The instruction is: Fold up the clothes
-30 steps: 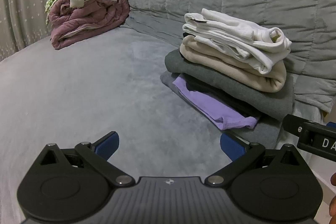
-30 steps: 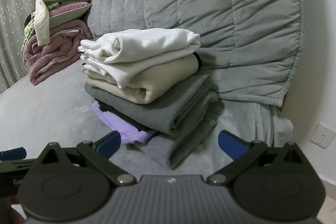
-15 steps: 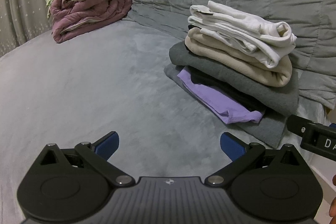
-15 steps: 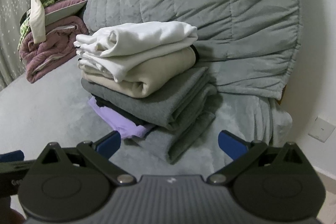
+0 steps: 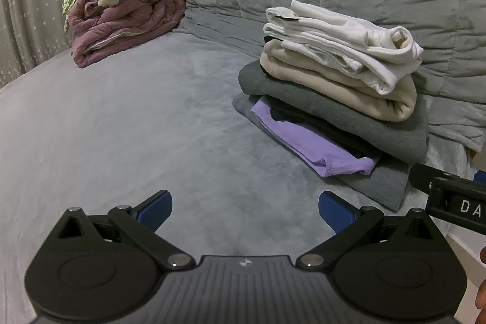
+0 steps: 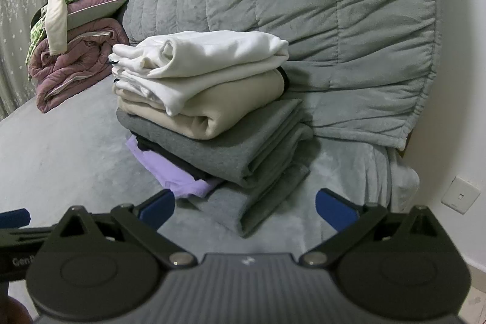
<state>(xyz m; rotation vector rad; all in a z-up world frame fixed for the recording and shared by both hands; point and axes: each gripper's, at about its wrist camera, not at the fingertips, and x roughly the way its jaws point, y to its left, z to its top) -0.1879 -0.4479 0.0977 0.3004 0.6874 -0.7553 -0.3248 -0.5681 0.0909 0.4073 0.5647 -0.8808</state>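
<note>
A stack of folded clothes (image 5: 334, 87) (image 6: 206, 99) sits on the grey bed, against the quilted headboard. From the top it holds a white garment (image 6: 212, 56), a beige one (image 6: 218, 108), a dark grey one (image 6: 231, 148), and a purple one (image 5: 309, 141) sticking out near the bottom. My left gripper (image 5: 244, 210) hovers open over bare bedding, left of and nearer than the stack. My right gripper (image 6: 244, 208) is open too, just short of the stack's near corner. Nothing is between either pair of fingers.
A heap of unfolded laundry (image 5: 121, 8) (image 6: 73, 50) with a maroon quilt lies at the far left by a starred curtain (image 5: 24, 5). The grey bed cover (image 5: 136, 126) spreads between it and the stack. A white wall with a socket (image 6: 460, 196) is at the right.
Both grippers have shifted a little, so the stack sits slightly higher and further right in each view. Both stayed open, and the clothes have not moved.
</note>
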